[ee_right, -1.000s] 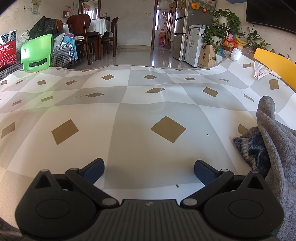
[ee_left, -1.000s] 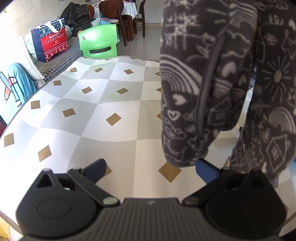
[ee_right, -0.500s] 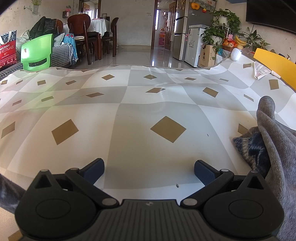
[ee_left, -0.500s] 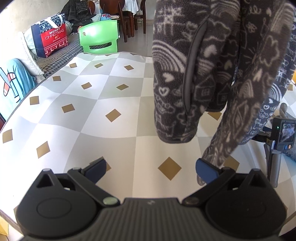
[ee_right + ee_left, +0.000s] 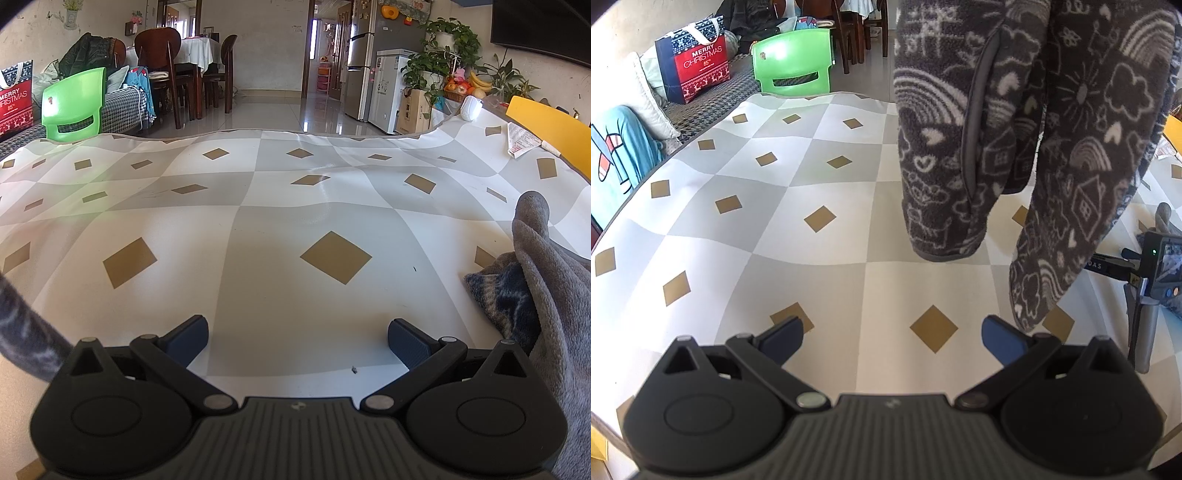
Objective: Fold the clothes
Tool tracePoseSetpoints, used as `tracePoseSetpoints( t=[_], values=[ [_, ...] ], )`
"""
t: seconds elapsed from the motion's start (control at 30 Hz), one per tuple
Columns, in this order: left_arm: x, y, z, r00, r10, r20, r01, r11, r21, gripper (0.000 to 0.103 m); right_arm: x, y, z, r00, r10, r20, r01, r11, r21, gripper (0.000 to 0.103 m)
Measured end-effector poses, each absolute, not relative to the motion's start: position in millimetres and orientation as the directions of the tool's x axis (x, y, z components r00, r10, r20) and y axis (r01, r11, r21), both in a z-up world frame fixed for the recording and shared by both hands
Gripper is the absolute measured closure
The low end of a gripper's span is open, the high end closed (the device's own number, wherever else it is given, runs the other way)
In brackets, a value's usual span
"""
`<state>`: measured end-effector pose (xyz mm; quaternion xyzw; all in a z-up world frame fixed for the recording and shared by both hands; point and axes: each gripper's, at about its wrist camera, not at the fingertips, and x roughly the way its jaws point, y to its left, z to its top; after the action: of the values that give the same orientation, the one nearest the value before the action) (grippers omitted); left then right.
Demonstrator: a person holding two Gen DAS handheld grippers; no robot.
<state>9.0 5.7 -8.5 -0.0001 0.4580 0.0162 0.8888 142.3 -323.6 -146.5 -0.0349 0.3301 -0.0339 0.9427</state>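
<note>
- Tabletop [image 5: 258,229] in a grey, white and tan diamond pattern is being seen filling both views.
- Dark patterned fleece garment [image 5: 1015,147] is being seen hanging above the tabletop, ahead and to the right of the left tool [image 5: 892,334].
- Grey fleece pile [image 5: 546,288] is being seen lying at the right edge, beside the right tool [image 5: 297,334].
- Both tools are being held with fingers apart, clamped on nothing.

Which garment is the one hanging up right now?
Start at the checkered table in the left wrist view; the fleece jacket dangles over its right half, in front of the open left tool. It is dark grey with white rainbows, houses and hearts, unlike the plain grey clothes pile lying by the right tool.
</note>
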Motion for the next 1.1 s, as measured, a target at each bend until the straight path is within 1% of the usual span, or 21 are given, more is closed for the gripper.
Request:
tracePoseSetpoints(
  t=[1.1],
  values=[
    [15, -6, -12, 0.559, 0.025, -0.829, -0.017, 1.000, 0.019, 0.000, 142, -324, -146, 0.780, -0.087, -0.620, 0.041, 0.995, -0.088, 0.000]
  ],
)
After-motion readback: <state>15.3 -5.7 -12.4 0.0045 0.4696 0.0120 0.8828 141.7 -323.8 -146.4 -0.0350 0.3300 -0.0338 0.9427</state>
